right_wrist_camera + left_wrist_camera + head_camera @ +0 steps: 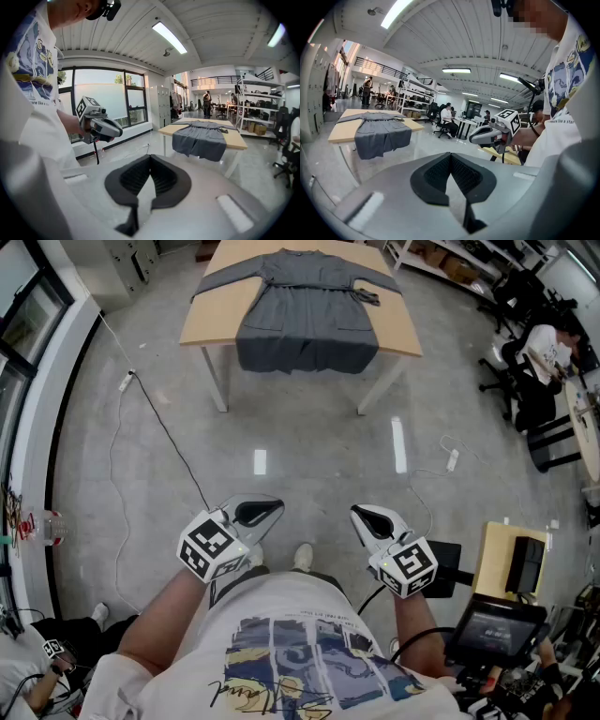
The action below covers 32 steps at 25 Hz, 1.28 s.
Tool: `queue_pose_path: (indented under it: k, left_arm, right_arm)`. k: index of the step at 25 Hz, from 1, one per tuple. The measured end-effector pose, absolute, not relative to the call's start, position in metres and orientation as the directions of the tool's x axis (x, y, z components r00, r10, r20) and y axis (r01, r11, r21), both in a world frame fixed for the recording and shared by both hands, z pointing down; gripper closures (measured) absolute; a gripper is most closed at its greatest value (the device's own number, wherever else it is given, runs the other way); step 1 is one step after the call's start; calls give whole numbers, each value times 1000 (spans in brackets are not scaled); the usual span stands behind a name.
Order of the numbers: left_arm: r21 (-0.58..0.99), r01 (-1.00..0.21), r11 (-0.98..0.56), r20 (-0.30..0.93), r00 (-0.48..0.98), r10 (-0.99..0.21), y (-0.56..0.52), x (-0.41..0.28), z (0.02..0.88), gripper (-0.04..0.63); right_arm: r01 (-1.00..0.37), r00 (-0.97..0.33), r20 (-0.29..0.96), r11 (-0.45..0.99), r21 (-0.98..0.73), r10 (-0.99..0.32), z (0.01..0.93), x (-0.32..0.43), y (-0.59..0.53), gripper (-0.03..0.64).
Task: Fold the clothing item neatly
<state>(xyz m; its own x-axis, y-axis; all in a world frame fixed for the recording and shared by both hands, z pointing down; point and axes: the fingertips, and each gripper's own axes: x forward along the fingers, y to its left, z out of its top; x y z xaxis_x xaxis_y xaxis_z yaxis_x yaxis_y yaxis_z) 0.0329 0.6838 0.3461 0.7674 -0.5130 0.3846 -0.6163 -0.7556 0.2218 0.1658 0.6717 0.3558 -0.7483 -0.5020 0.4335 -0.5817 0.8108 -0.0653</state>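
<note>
Grey long-sleeved dress [305, 320] lies spread on the far pale wooden table [211, 315]. Left tongs [267, 512] and right tongs [366, 517], closed and empty, should approach its hem squarely.

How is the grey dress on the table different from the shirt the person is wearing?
The grey dress is plain; the T-shirt is white with a colourful print. The dress lies spread on the table, hem hanging over its edge; the T-shirt is worn. Both are clothes.
</note>
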Motion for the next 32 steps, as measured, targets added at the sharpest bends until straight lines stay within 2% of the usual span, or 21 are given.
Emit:
queue_pose_path:
  k: [10, 14, 18, 24, 32]
  left_arm:
    - [209, -637, -742, 380, 752, -539, 669, 78, 342, 588]
    - [203, -678, -706, 376, 720, -583, 658, 86, 341, 588]
    - [205, -716, -668, 371, 688, -624, 648, 87, 340, 588]
    - [208, -726, -656, 399, 675, -620, 627, 82, 345, 588]
    - [237, -725, -647, 368, 683, -631, 551, 55, 354, 588]
  right_arm:
    - [-555, -762, 434, 830, -58, -480, 357, 208, 657, 614]
    - [-541, -770, 441, 839, -67, -461, 366, 221, 646, 614]
    - [-528, -781, 437, 845, -80, -447, 371, 228, 641, 612]
    - [-534, -785, 431, 839, -106, -445, 376, 227, 616, 589]
    - [-552, -764, 451, 829, -88, -461, 371, 203, 544, 581]
